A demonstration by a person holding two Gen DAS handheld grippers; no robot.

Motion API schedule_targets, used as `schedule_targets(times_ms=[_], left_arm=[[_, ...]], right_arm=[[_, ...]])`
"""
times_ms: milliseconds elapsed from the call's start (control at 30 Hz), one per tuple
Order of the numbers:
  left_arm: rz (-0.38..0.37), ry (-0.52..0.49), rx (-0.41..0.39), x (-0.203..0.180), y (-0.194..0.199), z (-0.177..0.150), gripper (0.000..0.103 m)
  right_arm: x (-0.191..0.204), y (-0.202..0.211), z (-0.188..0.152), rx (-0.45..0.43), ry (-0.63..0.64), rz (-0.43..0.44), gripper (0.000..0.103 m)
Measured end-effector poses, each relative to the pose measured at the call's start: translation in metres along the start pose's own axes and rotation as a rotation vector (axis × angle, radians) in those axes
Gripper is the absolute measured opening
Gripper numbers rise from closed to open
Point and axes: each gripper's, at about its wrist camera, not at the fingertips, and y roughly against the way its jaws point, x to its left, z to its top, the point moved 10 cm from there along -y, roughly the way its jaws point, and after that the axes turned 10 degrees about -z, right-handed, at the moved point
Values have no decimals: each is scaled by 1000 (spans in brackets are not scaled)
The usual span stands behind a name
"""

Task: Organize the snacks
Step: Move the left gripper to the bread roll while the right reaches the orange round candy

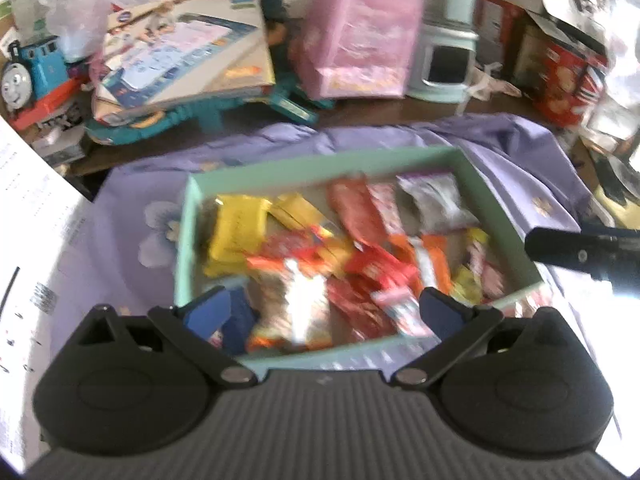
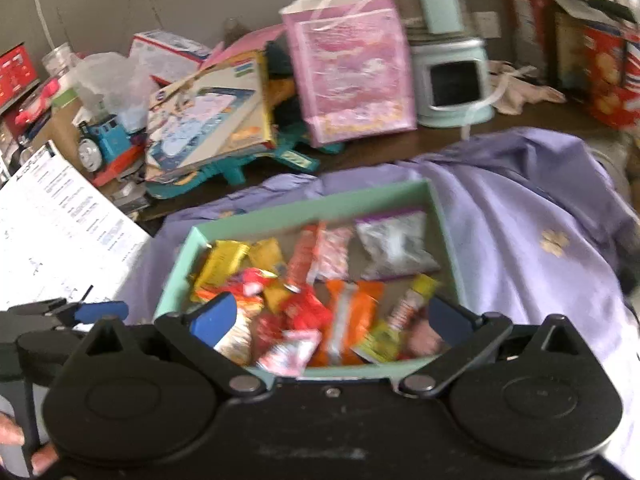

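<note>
A mint-green box [image 1: 320, 162] [image 2: 312, 204] sits on a purple cloth [image 1: 500, 148] [image 2: 520, 220] and holds several snack packets. Among them are a yellow packet [image 1: 236, 232] [image 2: 220, 260], a red packet [image 1: 352, 208], an orange packet [image 2: 348, 316] and a silver packet with purple edges [image 1: 436, 200] [image 2: 396, 248]. My left gripper [image 1: 326, 312] hovers over the box's near edge, open and empty. My right gripper [image 2: 330, 316] hangs over the same edge, open wide with nothing between its pads. Its dark body [image 1: 580, 256] shows at the right of the left wrist view.
Behind the cloth stand a pink gift bag [image 1: 360, 36] [image 2: 348, 68], a mint appliance [image 1: 444, 60] [image 2: 452, 84], a stack of toy boxes [image 1: 188, 56], a blue toy train [image 1: 36, 68] [image 2: 100, 144] and red biscuit boxes [image 1: 568, 80]. A white printed sheet [image 2: 60, 220] lies left. A hand [image 2: 20, 440] shows bottom left.
</note>
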Motion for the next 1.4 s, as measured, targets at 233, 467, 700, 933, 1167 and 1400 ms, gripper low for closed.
schedule_targets(times_ms=[233, 467, 700, 933, 1167, 1400], left_arm=[[-50, -48, 73, -49, -16, -41, 103], [-70, -85, 158, -86, -42, -72, 103], [-59, 9, 227, -109, -75, -79, 103], [-10, 209, 232, -131, -105, -71, 103], [122, 295, 188, -140, -124, -76, 103], [112, 239, 153, -135, -120, -84, 103]], right_arm=[[-62, 14, -39, 38, -94, -58, 103], [-111, 13, -69, 74, -154, -101, 103], [-155, 12, -93, 85, -236, -129, 103], [-192, 10, -107, 89, -314, -170, 103], [-203, -3, -106, 99, -323, -172, 99], [-176, -28, -101, 127, -261, -103, 85]])
